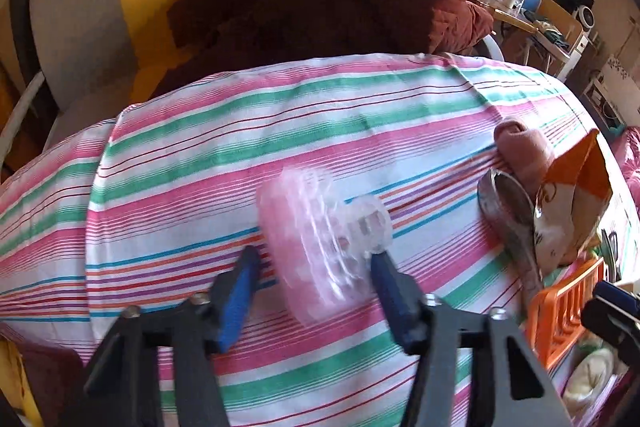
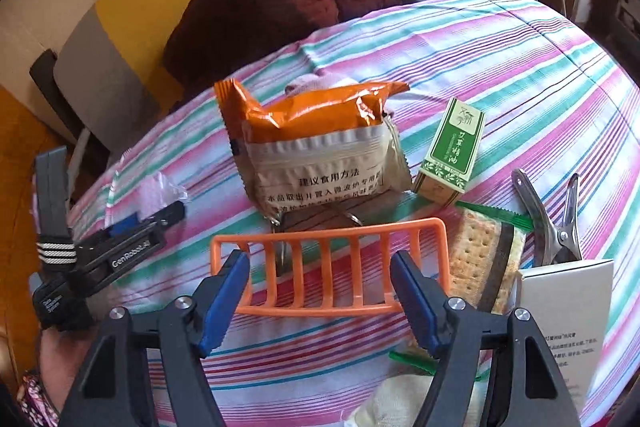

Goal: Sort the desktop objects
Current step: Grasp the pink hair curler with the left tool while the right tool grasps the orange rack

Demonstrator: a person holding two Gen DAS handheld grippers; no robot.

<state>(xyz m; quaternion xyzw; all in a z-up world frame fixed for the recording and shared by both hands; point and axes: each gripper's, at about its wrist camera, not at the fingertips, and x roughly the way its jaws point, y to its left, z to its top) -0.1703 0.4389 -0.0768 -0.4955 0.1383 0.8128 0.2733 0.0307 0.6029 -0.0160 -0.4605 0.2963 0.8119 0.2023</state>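
In the left wrist view my left gripper point(image 1: 314, 259) has its blue fingers open around a clear pink plastic object point(image 1: 320, 239), blurred, on the striped cloth. I cannot tell whether the fingers touch it. A metal spoon point(image 1: 508, 211) and an orange snack bag point(image 1: 572, 203) lie to its right. In the right wrist view my right gripper point(image 2: 320, 263) is open, its fingers on either side of an orange plastic rack point(image 2: 332, 267). Beyond it lie the orange and white snack packet point(image 2: 316, 151) and a green box point(image 2: 452, 147). The left gripper point(image 2: 132, 235) shows at the left.
A cracker packet point(image 2: 484, 259), a metal clip point(image 2: 556, 223) and a white box point(image 2: 568, 311) lie at the right. A keyring point(image 2: 312, 219) lies under the snack packet. A brown jacket point(image 2: 280, 11) lies on a chair behind the table. The striped tablecloth point(image 1: 240, 131) covers the table.
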